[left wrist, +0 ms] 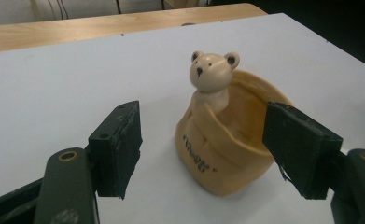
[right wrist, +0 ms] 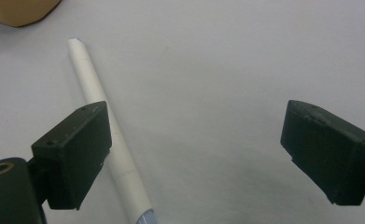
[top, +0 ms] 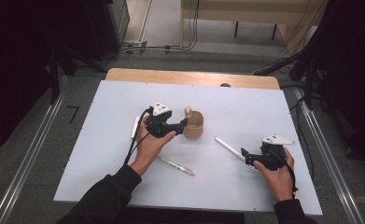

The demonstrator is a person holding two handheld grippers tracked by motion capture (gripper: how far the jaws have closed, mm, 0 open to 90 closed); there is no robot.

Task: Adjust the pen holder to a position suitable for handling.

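A tan ceramic cup [top: 194, 126] with a small bear figure on its rim stands upright near the middle of the white table. My left gripper [top: 184, 124] is right beside its left side. In the left gripper view the cup [left wrist: 222, 154] sits just beyond the wide-apart jaws of that gripper [left wrist: 210, 149], whose pads do not touch it. My right gripper [top: 244, 156] rests lower right, open, with its tips at the near end of a white pen [top: 229, 148]. In the right gripper view the white pen [right wrist: 94, 98] runs past the left jaw of the gripper [right wrist: 196, 154], with nothing gripped.
A clear pen with pink parts [top: 176, 165] lies near the table's front, between the two hands. Another white pen [top: 136, 126] lies left of the left hand. A wooden strip [top: 189, 77] borders the far edge of the white board. A corner of the cup [right wrist: 17, 11] shows top left.
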